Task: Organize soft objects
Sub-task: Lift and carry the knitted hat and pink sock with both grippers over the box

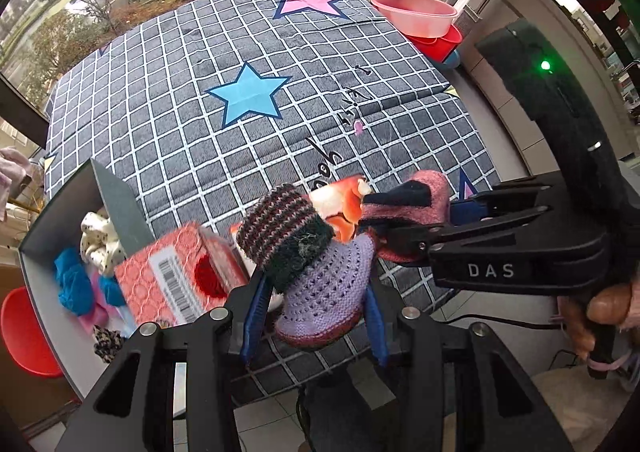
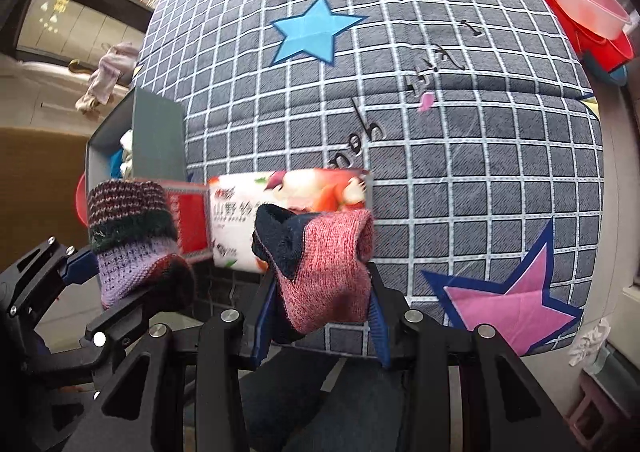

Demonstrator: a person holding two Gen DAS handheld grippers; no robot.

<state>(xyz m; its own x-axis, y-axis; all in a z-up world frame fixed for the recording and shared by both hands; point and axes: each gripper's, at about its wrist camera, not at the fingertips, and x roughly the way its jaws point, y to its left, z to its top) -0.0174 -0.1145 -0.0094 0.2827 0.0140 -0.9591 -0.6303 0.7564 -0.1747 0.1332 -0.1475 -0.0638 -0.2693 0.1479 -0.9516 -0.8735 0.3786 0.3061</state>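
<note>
The left claw points forward and slightly up over the near edge of a grey checked quilt with coloured stars. Its blue-lined fingers pinch a lilac openwork knitted sock with a dark green band and maroon-striped cuff; the cuff stands up above the fingertips.

The right claw is likewise clamped, holding a pink marled knitted sock with a navy heel patch that sticks up between its blue pads. In the left wrist view this claw reaches in sideways from the right, level with the left claw's fingertips. The person's hand is wrapped around its black handle, thumb forward.

The two socks sit just beside each other. Just ahead of both claws, a white tissue pack printed with orange fruit and a red patterned carton with a barcode lie at the quilt's edge.

Left of the left claw stands an open grey cardboard box holding a cream dotted cloth and blue fabric. Far ahead and to the right, a pink plastic basin stacked in a red one sits at the quilt's far corner.
</note>
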